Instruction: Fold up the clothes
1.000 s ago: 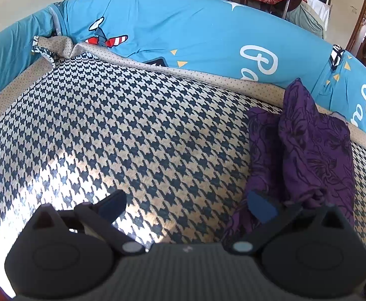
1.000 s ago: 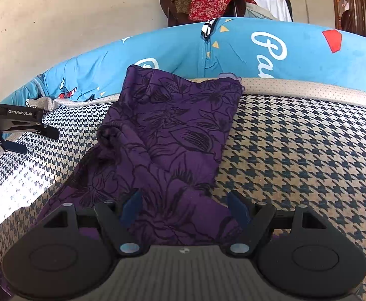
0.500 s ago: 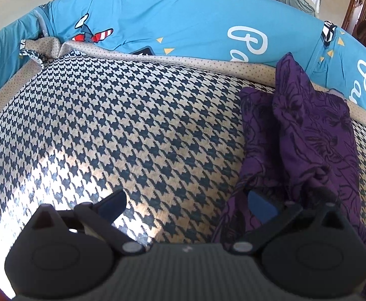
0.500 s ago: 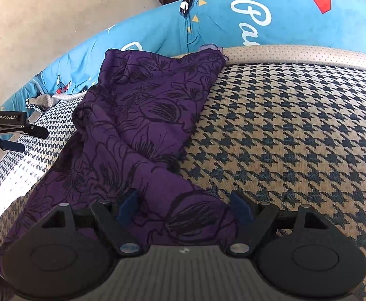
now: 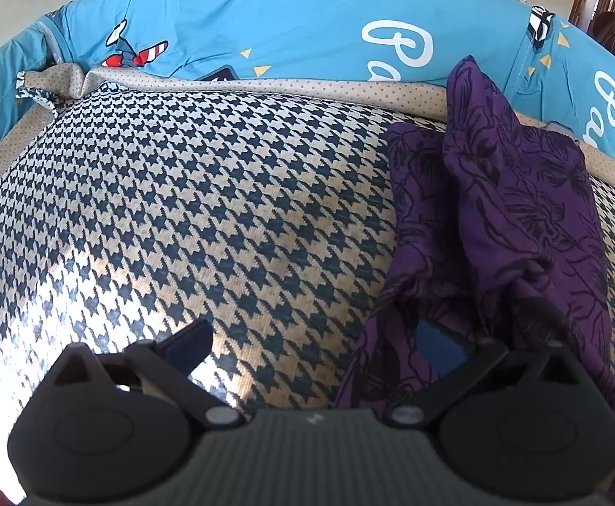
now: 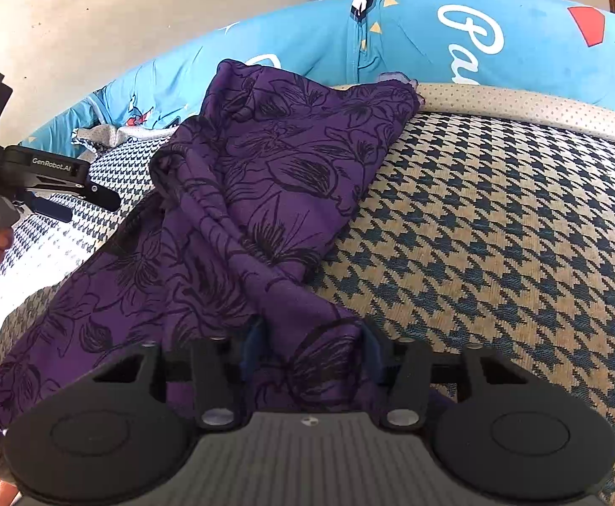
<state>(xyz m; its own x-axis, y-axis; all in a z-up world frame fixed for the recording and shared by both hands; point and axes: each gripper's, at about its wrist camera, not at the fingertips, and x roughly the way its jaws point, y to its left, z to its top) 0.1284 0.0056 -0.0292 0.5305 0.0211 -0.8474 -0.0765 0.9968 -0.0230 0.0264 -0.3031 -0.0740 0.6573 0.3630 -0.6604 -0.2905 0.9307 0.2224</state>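
The purple cloth (image 6: 265,194) lies rumpled on the mat (image 6: 497,232); its near end is pinched between the closed-in right gripper (image 6: 311,358). The left gripper (image 5: 311,341) is held wide apart and empty, cloth just past its right finger; a grasp seems in hand, and a second hold looks needed before folding.

We are losing the right tool's (image 6: 311,352) fingertips under bunched purple garment (image 6: 265,194); its near hem is running off frame.

Right gripper (image 6: 309,350) fingers pinch the purple floral garment (image 6: 265,194) on the houndstooth mat (image 6: 497,232).
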